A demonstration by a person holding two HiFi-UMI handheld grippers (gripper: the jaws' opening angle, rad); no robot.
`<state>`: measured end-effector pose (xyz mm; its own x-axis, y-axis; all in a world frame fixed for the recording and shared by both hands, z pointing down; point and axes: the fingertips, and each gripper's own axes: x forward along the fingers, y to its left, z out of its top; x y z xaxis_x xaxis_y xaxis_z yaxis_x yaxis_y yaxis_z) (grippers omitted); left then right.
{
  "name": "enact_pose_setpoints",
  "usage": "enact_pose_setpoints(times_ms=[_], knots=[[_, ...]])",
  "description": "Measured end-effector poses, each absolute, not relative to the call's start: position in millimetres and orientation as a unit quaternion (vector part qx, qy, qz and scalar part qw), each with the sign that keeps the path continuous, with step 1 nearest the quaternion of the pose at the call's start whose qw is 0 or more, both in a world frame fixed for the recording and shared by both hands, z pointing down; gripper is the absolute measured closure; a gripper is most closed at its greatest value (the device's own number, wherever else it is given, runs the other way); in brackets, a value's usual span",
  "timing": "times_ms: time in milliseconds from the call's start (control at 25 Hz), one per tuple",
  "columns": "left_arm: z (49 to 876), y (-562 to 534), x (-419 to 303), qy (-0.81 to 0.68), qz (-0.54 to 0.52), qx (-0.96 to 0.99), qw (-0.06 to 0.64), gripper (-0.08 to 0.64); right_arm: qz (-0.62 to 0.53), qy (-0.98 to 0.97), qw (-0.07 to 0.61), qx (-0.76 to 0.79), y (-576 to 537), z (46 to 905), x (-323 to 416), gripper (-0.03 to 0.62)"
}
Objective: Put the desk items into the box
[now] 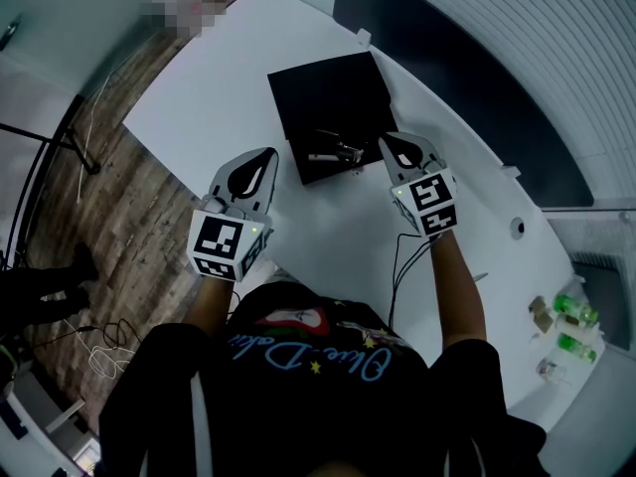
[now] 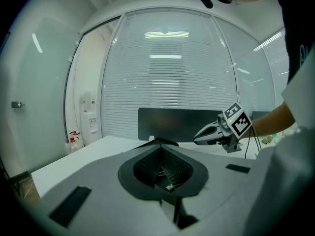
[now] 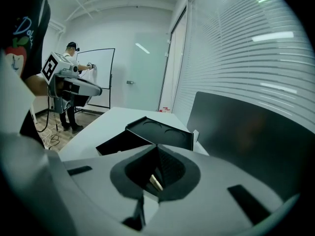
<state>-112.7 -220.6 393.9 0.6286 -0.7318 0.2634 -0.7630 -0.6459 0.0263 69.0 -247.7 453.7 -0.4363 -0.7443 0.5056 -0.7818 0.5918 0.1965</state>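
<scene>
Black shallow open box [image 1: 328, 102] sits mid-way along the white desk [image 1: 209, 107], turned at a slant to the desk's edges. The right gripper view shows a flat black panel with two round recesses standing at the box's far side; it looks like the lid folded back, which leaves the open part facing the person.

One small dark-and-silver item [image 1: 336, 153] already lies in the box, near the edge closest to the person. Its long axis runs roughly left to right in the head view, close to parallel with that edge. It is too small to name, or to tell one end from the other.

Right gripper [image 1: 389, 141]: jaws shut tight, tip just at the box's near right corner, pointing slightly down toward the box. A thin pale sliver shows where the jaws meet. A like sliver shows in the left gripper view, so I read it as part of the tool, not a held thing. Judgement: this hand is working over the box's near edge, by the item.

Left gripper [image 1: 266, 157]: jaws together, nothing between them. It hangs over bare desk just left of the box, close to level and off to one side. It is likely parked there to stay clear of the right hand.

No other loose desk items show near the box. Green bottles [image 1: 571, 314] stand well apart at the desk's right end. Whether they count for the task I cannot tell.
</scene>
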Motion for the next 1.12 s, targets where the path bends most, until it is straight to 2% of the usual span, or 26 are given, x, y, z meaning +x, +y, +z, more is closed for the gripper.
enact_pose_setpoints(times_ms=[1120], knots=[[376,-196,-51,-0.328,0.114,0.937,0.036,0.552,0.052,-0.801,0.196,0.563,-183,394,125,0.583]])
